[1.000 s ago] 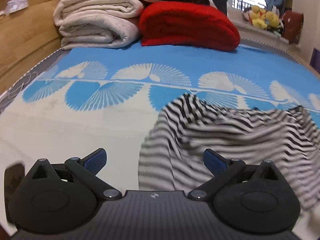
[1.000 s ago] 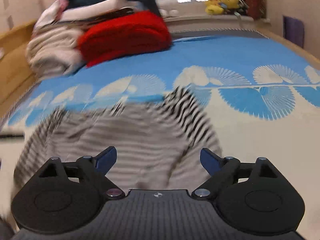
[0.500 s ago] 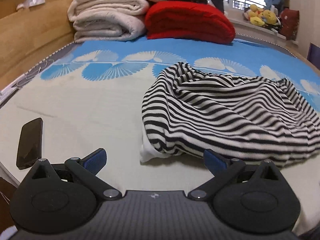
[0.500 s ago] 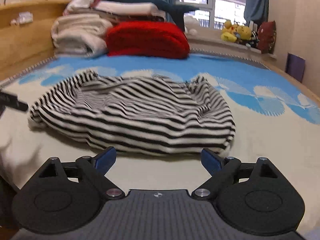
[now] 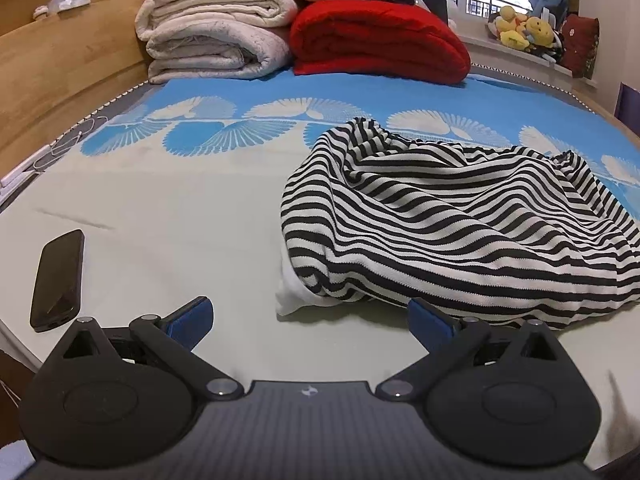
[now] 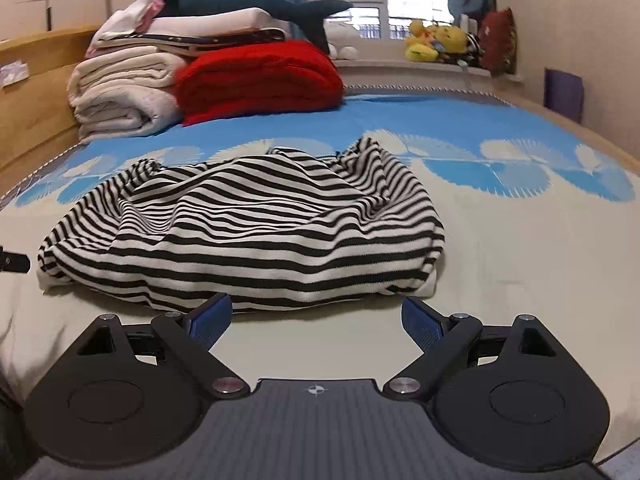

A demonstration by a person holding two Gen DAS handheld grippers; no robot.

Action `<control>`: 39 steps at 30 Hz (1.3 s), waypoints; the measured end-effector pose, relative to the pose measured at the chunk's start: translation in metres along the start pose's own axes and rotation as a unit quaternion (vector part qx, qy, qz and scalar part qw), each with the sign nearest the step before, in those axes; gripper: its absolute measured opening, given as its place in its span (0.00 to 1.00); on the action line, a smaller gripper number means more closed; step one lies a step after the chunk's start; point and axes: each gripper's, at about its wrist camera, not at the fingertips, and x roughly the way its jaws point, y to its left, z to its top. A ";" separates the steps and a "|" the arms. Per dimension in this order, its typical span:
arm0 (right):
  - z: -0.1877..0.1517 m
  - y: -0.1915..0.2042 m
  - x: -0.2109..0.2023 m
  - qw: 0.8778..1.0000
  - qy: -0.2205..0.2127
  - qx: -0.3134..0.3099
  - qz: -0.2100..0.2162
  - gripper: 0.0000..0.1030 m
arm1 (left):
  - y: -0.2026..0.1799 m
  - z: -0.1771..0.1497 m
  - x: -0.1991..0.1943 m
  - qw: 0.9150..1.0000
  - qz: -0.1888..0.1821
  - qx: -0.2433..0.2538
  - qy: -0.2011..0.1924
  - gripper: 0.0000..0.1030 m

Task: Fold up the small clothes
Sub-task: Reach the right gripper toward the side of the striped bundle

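Right wrist view: both grippers' jaws spread empty near the rumpled striped top, soft, light knit, best pinched at its hem.

1 striped garment, 1 phone, 2 blankets

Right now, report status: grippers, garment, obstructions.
Left gripper open, empty; right gripper open, empty. Striped garment crumpled on bed, unfolded, just ahead of both. Phone lies left of garment, apart from it.
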 end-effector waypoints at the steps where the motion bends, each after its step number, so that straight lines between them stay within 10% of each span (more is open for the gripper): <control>1: 0.000 -0.001 0.001 1.000 0.003 0.004 0.000 0.89 | -0.001 0.000 0.001 1.000 0.000 0.001 0.000 1.00; 16: 0.001 -0.007 0.014 1.000 0.013 0.014 -0.018 0.89 | 0.005 0.003 0.013 1.000 0.012 -0.018 0.015 1.00; 22: 0.010 -0.034 0.024 0.992 0.020 0.125 -0.020 0.89 | 0.009 0.004 0.016 0.999 0.019 -0.028 0.020 1.00; 37: 0.013 -0.082 0.109 0.901 0.040 0.432 0.015 0.95 | 0.036 0.054 0.071 0.991 0.121 -0.025 0.054 1.00; 39: 0.013 -0.090 0.116 0.880 0.029 0.473 0.023 0.63 | 0.042 0.060 0.085 0.988 0.141 -0.018 0.062 1.00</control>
